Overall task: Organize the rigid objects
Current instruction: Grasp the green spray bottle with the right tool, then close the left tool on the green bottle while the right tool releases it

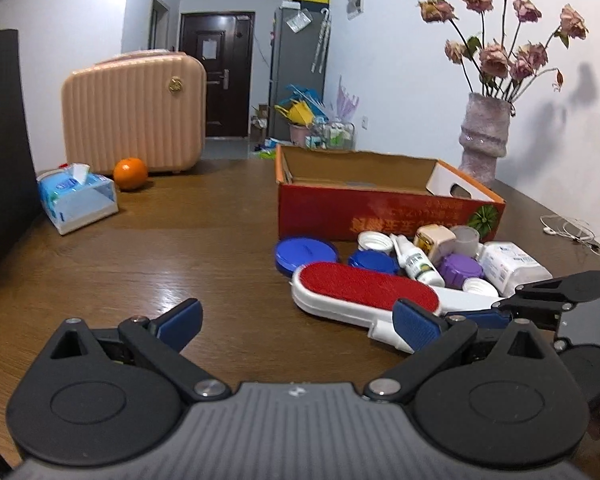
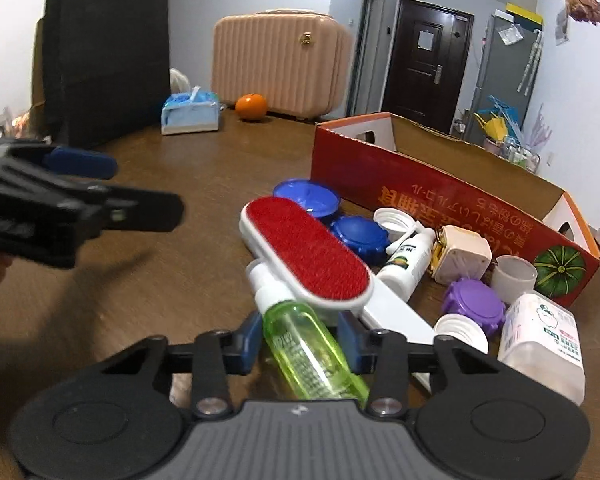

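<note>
A pile of rigid objects lies in front of the red cardboard box [image 1: 380, 212] [image 2: 420, 184]: a white lint brush with a red pad [image 1: 364, 292] [image 2: 304, 248], blue lids [image 1: 304, 252] [image 2: 306, 196], a purple lid [image 2: 474, 300], white bottles [image 2: 544, 344] and caps. My right gripper [image 2: 302, 338] is shut on a green spray bottle [image 2: 304, 344], whose white nozzle touches the brush. My left gripper [image 1: 296, 322] is open and empty above the table, left of the brush; it also shows in the right wrist view [image 2: 80, 188].
A pink suitcase [image 1: 134, 112], an orange [image 1: 130, 173] and a tissue pack [image 1: 76, 200] stand at the far left. A black paper bag [image 2: 108, 56] stands at the left edge. A vase of dried flowers [image 1: 484, 136] and white earphones [image 1: 576, 232] are on the right.
</note>
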Available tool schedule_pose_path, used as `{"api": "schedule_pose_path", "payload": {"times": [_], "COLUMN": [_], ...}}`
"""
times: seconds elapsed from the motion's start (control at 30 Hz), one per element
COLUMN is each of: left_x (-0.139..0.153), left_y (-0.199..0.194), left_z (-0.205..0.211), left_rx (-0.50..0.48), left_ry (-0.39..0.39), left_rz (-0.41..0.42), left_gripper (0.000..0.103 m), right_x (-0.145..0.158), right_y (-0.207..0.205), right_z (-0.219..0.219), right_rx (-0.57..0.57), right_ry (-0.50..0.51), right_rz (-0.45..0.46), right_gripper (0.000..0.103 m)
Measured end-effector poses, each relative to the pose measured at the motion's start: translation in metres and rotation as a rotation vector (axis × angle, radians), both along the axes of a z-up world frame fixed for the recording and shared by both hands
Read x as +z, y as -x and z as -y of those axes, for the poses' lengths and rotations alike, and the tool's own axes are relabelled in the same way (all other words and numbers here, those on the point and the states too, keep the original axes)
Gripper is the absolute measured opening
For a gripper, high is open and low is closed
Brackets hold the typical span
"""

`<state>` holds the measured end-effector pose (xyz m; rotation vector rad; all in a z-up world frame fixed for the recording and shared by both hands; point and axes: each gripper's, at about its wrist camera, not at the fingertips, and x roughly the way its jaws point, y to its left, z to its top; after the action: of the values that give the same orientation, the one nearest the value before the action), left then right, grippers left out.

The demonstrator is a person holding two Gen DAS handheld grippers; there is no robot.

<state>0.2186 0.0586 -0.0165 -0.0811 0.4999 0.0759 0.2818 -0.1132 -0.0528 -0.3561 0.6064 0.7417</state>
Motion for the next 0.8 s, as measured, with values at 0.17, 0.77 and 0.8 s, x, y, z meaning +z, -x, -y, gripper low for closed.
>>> {"api": "schedule_pose_path", "payload": {"times": [0.17, 0.77, 0.8], "left_x": [-0.002, -0.006, -0.006], "left_y": [0.002, 0.002, -0.003], "left_z": [0.02, 0.125, 0.134], "left_rx": [-0.045, -0.271, -0.29], "left_ry": [0.013, 0.218, 0.223], "left_rz": [-0.028, -0.197, -0.204], "left_gripper": [0.103, 0.096, 0.092], "right_x": [0.009, 0.008, 0.008], "right_y": [0.017, 0.079, 0.078], "right_z": [0.037, 0.171, 0.179], "right_rx": [-0.084, -0.439, -0.461], "right_ry": [-0.08, -0.329, -0.343], "right_rz": [-0.03, -0.026, -0.025], "right_gripper": [0.032, 0.054, 0.054]}}
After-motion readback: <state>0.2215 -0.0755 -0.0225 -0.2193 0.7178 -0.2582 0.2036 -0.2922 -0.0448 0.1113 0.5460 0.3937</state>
